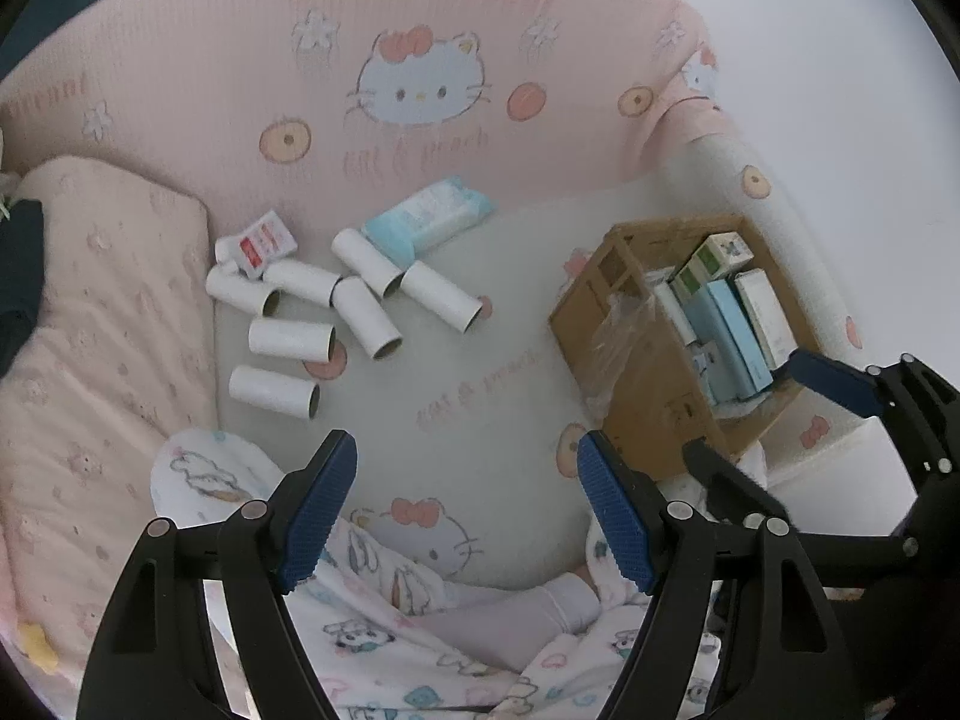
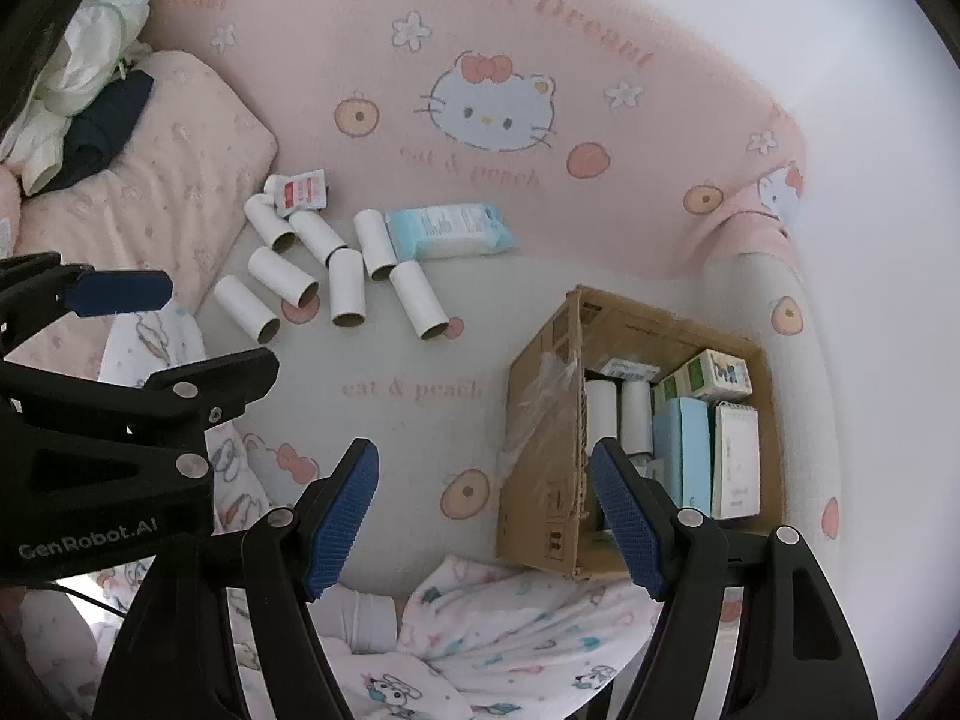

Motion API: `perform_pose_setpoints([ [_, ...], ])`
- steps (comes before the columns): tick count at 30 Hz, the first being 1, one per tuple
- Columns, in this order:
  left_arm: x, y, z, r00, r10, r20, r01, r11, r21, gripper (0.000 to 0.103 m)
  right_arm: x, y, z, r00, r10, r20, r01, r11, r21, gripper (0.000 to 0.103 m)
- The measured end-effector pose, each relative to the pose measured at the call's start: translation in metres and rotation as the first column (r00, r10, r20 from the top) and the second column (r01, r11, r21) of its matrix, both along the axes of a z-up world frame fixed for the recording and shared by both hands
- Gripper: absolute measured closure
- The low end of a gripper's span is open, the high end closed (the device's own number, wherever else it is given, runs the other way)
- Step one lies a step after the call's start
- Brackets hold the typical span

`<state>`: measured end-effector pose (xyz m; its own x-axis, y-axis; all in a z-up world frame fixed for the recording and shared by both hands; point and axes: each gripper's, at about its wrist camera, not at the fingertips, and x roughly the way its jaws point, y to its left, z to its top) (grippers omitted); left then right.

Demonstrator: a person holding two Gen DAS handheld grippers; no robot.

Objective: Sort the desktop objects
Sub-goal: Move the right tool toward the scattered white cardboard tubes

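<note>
Fingers (image 1: 612, 510) with blue ribbed pads stand spread as wide as they go on my left gripper (image 1: 468, 510), nothing between them; my right gripper (image 2: 486, 516) is just as wide and just as empty. Nearest, at six o'clock, lie my legs in white cartoon-print pyjamas (image 2: 510, 618). In the right wrist view the brown cardboard box (image 2: 540, 480) sits at four o'clock, its near wall between my right fingers, holding upright pale blue and white cartons (image 2: 681, 450) and two white tubes. Further off, at eleven o'clock, seven white cardboard tubes (image 2: 348, 288) lie loosely together on the cream and pink cat-print sheet (image 2: 420, 360). Beyond them a pale blue wipes pack (image 2: 450, 231) and a small red-and-white packet (image 2: 303, 192).
</note>
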<state>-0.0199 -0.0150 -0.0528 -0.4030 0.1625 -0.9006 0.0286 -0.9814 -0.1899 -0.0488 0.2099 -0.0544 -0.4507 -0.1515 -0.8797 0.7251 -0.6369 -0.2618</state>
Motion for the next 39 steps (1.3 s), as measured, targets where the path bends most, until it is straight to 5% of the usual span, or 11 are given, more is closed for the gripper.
perform_pose_setpoints([
  [8, -0.014, -0.020, -0.040, 0.999, 0.040, 0.017, -0.040, 0.999, -0.006, 0.024, -0.011, -0.017, -0.014, 0.999, 0.014, 0.029, -0.014, 1.000, -0.011, 0.031],
  [13, -0.018, -0.031, -0.063, 0.991, 0.022, -0.133, -0.019, 0.999, 0.029, 0.024, -0.016, -0.029, -0.029, 0.999, 0.048, 0.016, -0.047, 0.997, -0.064, 0.031],
  [18, -0.021, -0.038, -0.088, 0.973, 0.030, -0.227, -0.027, 0.999, 0.017, 0.047, -0.021, -0.033, -0.045, 0.997, 0.073, -0.004, -0.073, 0.986, -0.148, 0.031],
  [24, -0.025, -0.058, -0.123, 0.969, 0.103, -0.226, -0.089, 0.993, 0.071, 0.050, -0.028, -0.036, -0.071, 0.997, 0.075, -0.017, -0.077, 0.961, -0.264, 0.031],
  [30, -0.034, -0.080, -0.161, 0.971, 0.166, -0.174, -0.124, 0.965, 0.232, 0.050, -0.023, -0.054, -0.104, 0.986, 0.143, -0.084, -0.161, 0.945, -0.284, 0.031],
  [36, -0.045, -0.088, -0.200, 0.964, 0.176, -0.199, -0.110, 0.946, 0.306, 0.053, -0.023, -0.076, -0.134, 0.971, 0.187, -0.147, -0.223, 0.933, -0.282, 0.031],
  [39, -0.056, -0.100, -0.214, 0.968, 0.202, -0.151, -0.113, 0.883, 0.455, 0.059, -0.032, -0.084, -0.149, 0.978, 0.188, -0.090, -0.206, 0.935, -0.287, 0.031],
])
